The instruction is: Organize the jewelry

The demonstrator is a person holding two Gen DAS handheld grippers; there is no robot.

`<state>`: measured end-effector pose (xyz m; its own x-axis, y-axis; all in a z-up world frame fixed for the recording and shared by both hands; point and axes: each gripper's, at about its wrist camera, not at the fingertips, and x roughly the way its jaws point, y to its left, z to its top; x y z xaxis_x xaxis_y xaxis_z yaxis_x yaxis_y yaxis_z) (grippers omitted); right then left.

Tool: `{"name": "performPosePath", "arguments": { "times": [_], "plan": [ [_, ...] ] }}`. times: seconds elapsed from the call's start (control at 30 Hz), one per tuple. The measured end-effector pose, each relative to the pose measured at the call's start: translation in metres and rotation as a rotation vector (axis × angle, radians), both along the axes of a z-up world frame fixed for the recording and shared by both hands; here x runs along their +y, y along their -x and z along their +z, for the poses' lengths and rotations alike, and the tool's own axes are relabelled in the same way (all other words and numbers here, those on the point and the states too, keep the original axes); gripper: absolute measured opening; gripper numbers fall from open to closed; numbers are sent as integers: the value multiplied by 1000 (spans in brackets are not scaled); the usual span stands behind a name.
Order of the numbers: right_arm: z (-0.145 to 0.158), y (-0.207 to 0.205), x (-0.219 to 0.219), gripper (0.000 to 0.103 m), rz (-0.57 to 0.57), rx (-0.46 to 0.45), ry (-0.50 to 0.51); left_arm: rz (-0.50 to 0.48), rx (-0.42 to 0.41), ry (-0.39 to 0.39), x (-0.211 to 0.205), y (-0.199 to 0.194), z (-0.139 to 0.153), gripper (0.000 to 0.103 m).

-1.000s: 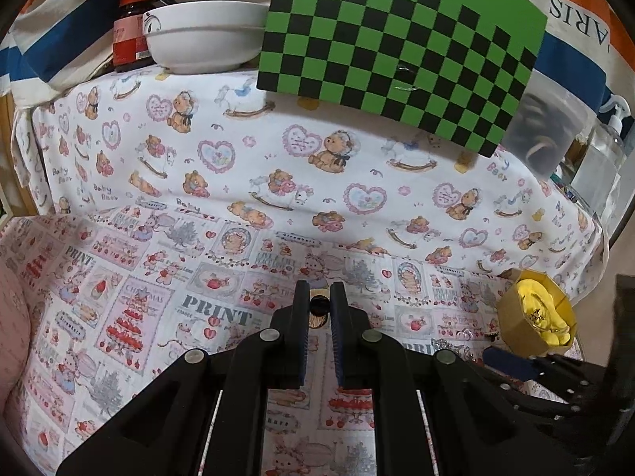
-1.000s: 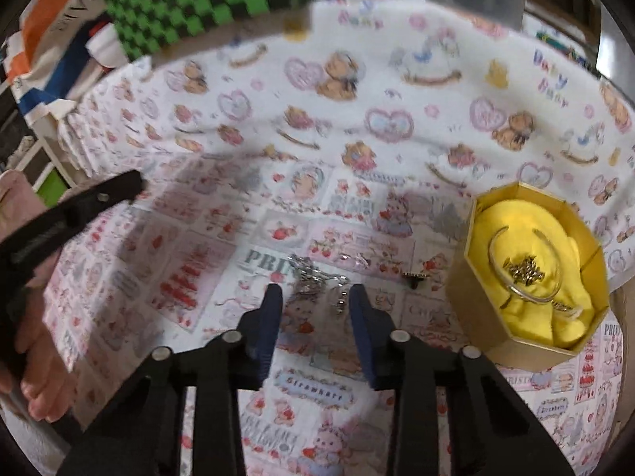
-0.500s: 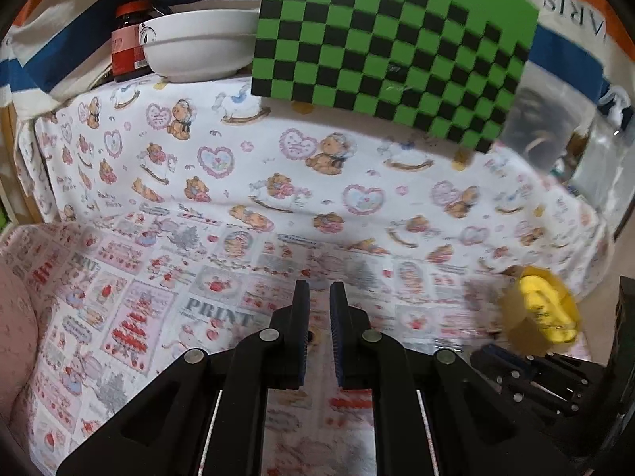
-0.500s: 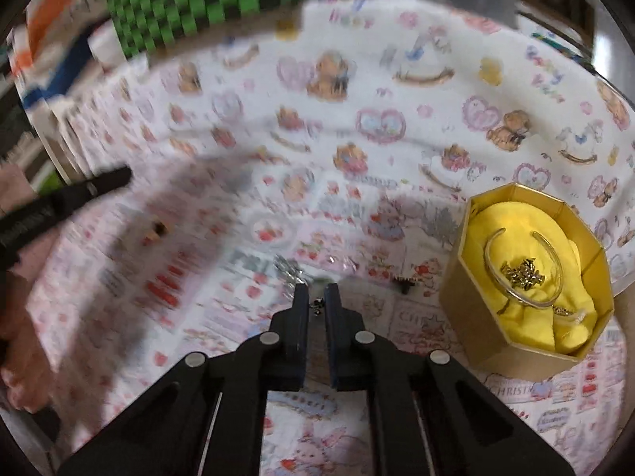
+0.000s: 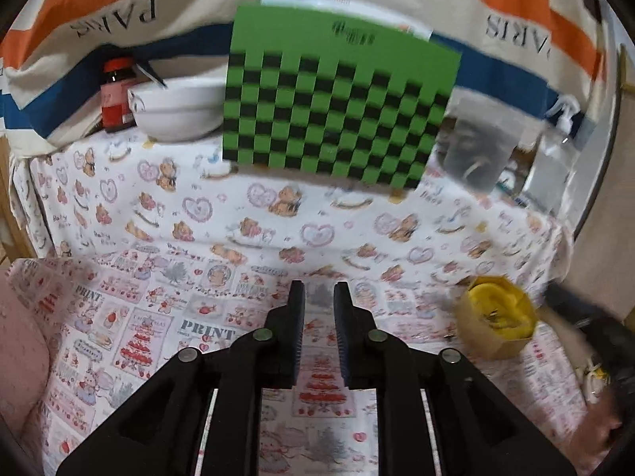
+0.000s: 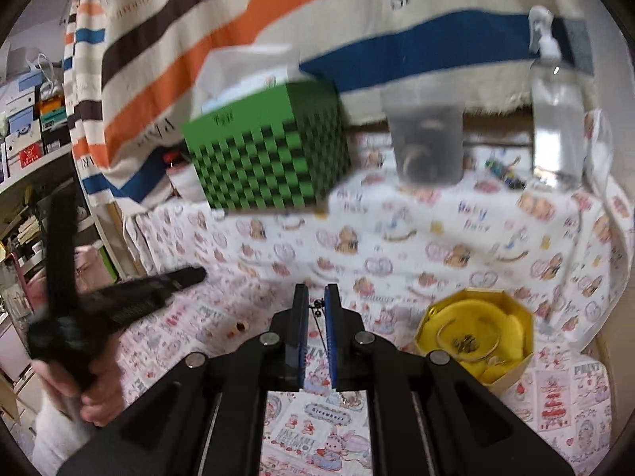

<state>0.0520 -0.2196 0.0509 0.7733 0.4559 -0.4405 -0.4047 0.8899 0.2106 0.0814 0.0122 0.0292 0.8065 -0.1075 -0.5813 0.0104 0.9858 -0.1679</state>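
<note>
Left to right, as seen from beside the table.

Left gripper: jaws a narrow slot apart and just now easing wider; nothing between them, only the printed cloth behind. Released, carrying nothing.

A small gold-and-dark piece, likely an earring or bead, lies loose on the cloth between the two grippers.

Right gripper: clenched on a fine chain. A tiny dark link sits pinched at the tips, and a thin strand hangs down between the fingers. Its lower end seems to carry a small silvery charm, too blurred to identify.

Octagonal gold box with a yellow cushion stands to the right on the cloth. A silver bangle and a small cluster of gold pieces already lie in it.

Handling judgement: the chain is very light, wholly limp and thin. It will swing and could slide through the pads if the grip loosens. It may snag on the box rim. Best hold is as now, on a link near one end, letting the rest trail and pool onto the cushion. The loose piece is small and hard and likely to skitter; pinch it across its widest part.
</note>
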Motion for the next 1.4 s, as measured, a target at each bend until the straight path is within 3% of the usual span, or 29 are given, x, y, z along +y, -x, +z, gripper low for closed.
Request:
{"name": "performPosePath", "arguments": {
  "times": [0.1,0.2,0.3,0.63,0.87,1.07,1.4],
  "plan": [
    [9,7,-7,7,-5,-32,-15,-12,56,-32,-5,-21,-18,14],
    [10,8,-10,7,-5,-29,-35,-9,135,-125,-11,-40,-41,14],
    [9,7,-10,7,-16,-11,-28,0,195,-127,-8,-48,-56,14],
    [7,4,-14,7,-17,11,-41,22,283,-78,5,-62,-77,14],
    [9,3,-22,7,-26,20,-63,15,284,-66,5,-58,-74,3],
    [9,3,-23,7,-28,19,-62,21,260,-84,4,-46,-63,3],
    [6,1,-22,7,-30,30,-56,16,304,-123,-1,-53,-71,3]
  ]
}}
